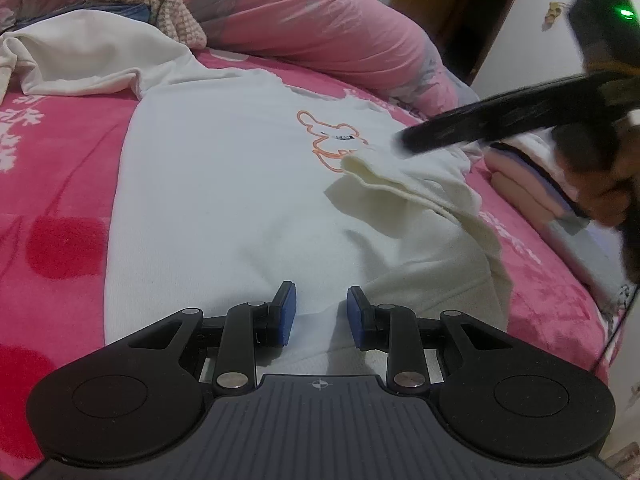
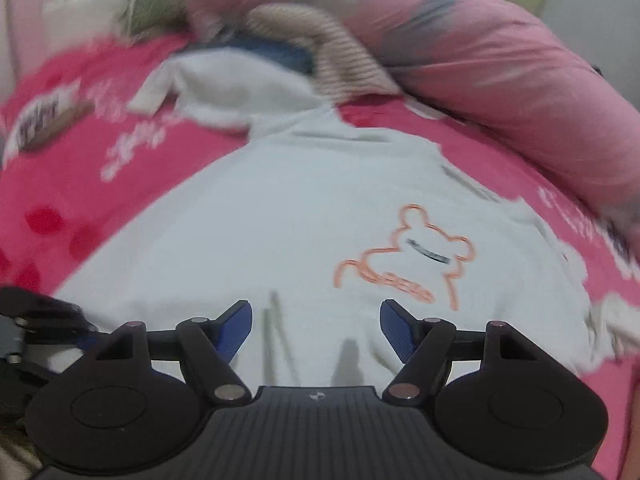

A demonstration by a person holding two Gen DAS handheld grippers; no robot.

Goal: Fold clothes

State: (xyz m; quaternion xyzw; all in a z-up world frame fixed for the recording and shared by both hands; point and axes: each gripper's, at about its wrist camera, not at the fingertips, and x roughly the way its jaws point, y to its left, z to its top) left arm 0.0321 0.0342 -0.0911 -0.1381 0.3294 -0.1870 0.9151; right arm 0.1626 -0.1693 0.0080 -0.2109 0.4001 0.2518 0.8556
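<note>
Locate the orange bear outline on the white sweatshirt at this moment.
In both wrist views the orange bear outline sits on the chest of the white sweatshirt, right of centre, beside the folded-in sleeve seen from the left wrist.

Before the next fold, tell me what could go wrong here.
The folded-in sleeve lies loose and rumpled on the white sweatshirt; it could slide back out or crease. The far sleeve still sprawls toward the checked garment and may snag it. Both the left gripper and the right gripper are open, holding nothing, so the fabric could shift.
</note>
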